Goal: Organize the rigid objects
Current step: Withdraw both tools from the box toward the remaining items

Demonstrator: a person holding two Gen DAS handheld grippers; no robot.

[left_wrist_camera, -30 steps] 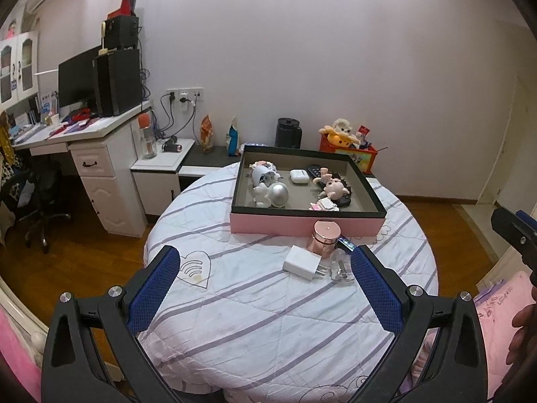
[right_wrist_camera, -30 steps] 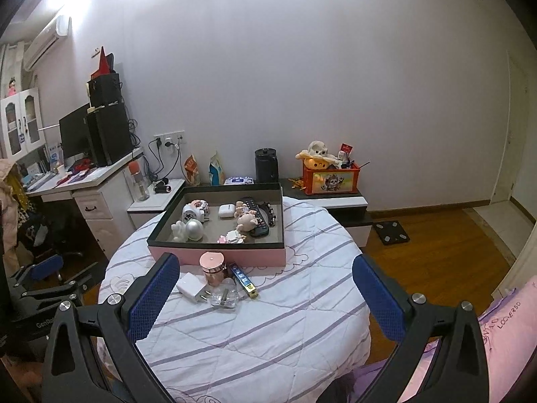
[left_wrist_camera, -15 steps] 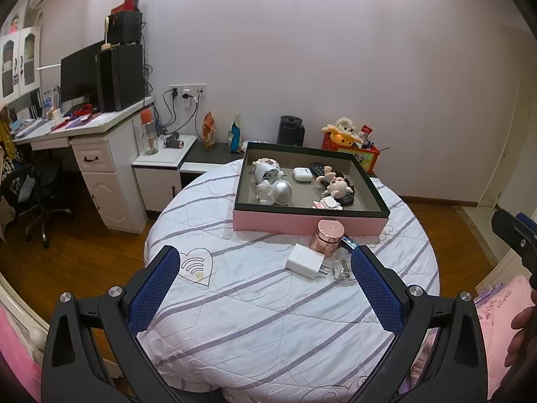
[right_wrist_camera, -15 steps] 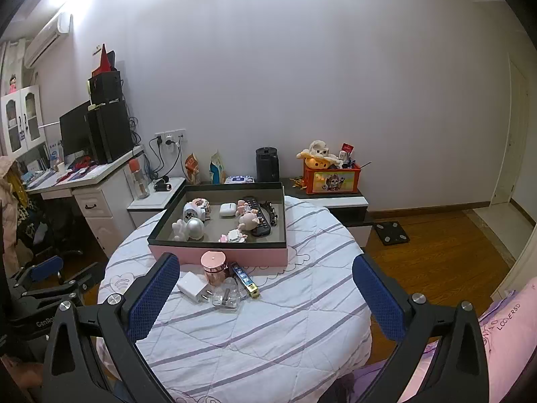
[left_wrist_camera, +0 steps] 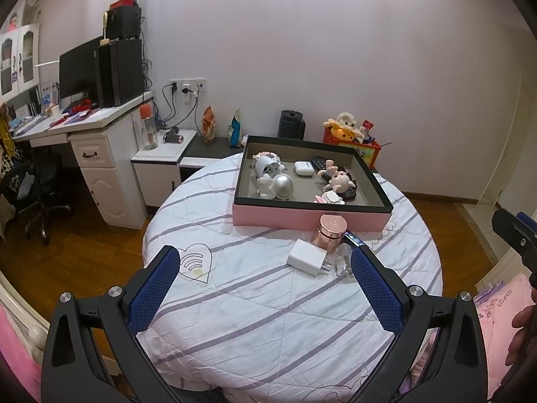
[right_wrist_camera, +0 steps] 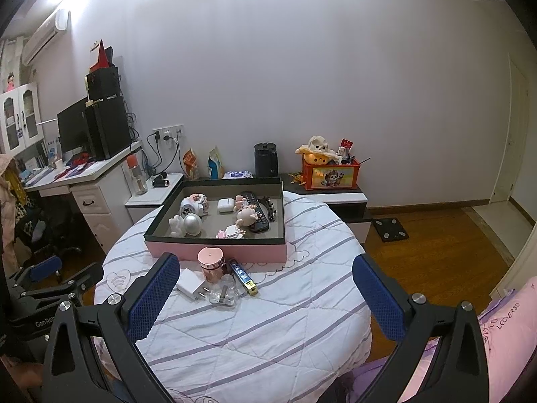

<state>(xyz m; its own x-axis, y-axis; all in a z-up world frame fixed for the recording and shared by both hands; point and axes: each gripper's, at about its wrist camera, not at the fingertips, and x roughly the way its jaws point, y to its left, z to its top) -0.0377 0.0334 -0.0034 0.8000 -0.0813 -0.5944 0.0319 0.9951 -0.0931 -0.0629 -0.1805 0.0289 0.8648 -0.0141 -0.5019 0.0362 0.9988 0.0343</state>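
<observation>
A pink box (left_wrist_camera: 312,216) (right_wrist_camera: 218,250) with a dark rim sits at the far side of the round table and holds several small figurines, an earbud case and a remote. In front of it lie a rose-gold jar (left_wrist_camera: 329,231) (right_wrist_camera: 210,263), a white charger (left_wrist_camera: 307,257) (right_wrist_camera: 190,283), a clear plastic item (left_wrist_camera: 342,263) (right_wrist_camera: 223,294) and a blue-yellow stick (right_wrist_camera: 243,277). My left gripper (left_wrist_camera: 265,278) is open and empty, hanging over the near half of the table. My right gripper (right_wrist_camera: 265,285) is open and empty too, nearer the table's right side.
The table wears a white quilt with purple stripes (left_wrist_camera: 268,302). A white desk with a monitor (left_wrist_camera: 80,74) stands left. Low cabinets along the wall carry a black kettle (right_wrist_camera: 265,159) and an orange toy box (right_wrist_camera: 330,173). Pink bedding (right_wrist_camera: 513,319) lies at right.
Both views have crept slightly closer to the table. The objects on it have not moved and both grippers stay open.
</observation>
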